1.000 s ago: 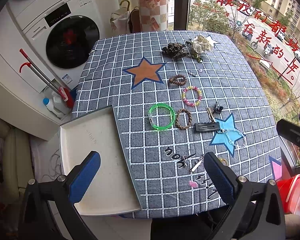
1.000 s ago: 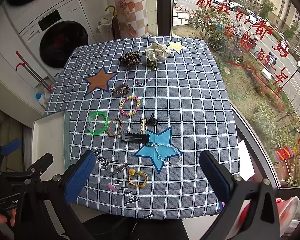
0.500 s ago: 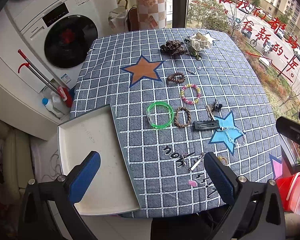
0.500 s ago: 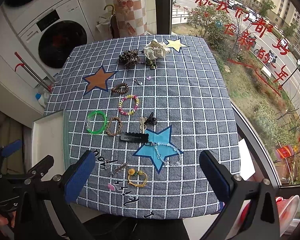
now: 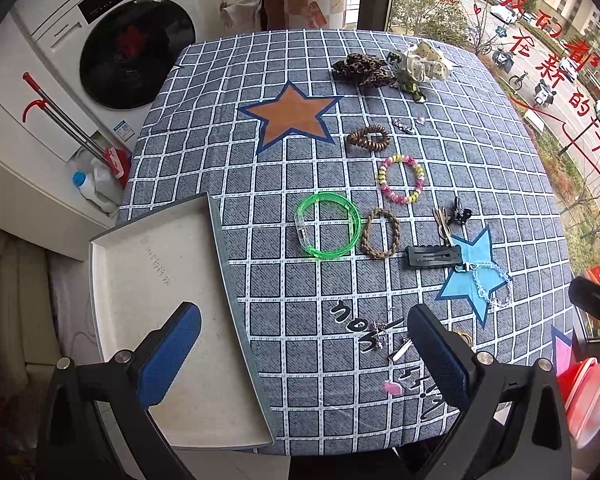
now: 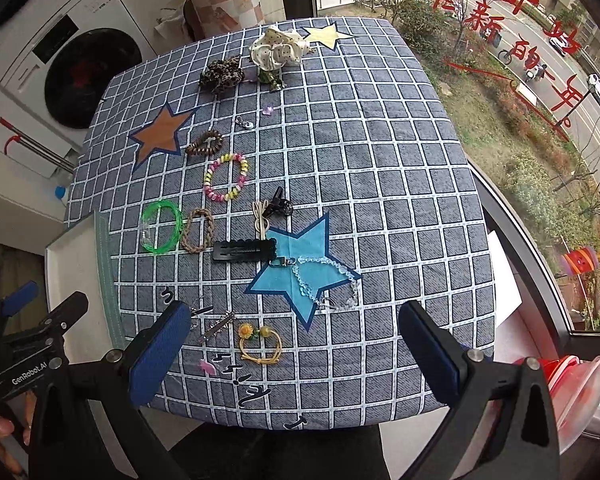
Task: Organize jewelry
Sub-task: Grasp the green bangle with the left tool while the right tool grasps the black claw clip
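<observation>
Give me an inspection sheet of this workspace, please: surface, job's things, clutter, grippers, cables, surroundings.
Surface: table under a grey checked cloth with star patches.
Job's things: empty tray at the table's left edge; green bangle, braided band, pastel bracelet, black clip, clear bead chain, yellow flower tie, scrunchies at the far edge, all loose on the cloth.
Clutter: nothing seen.
Grippers: left gripper and right gripper both open, holding nothing, above the near edge.
Cables: nothing seen.
Surroundings: washer on the left, window on the right, red tub below it.
</observation>
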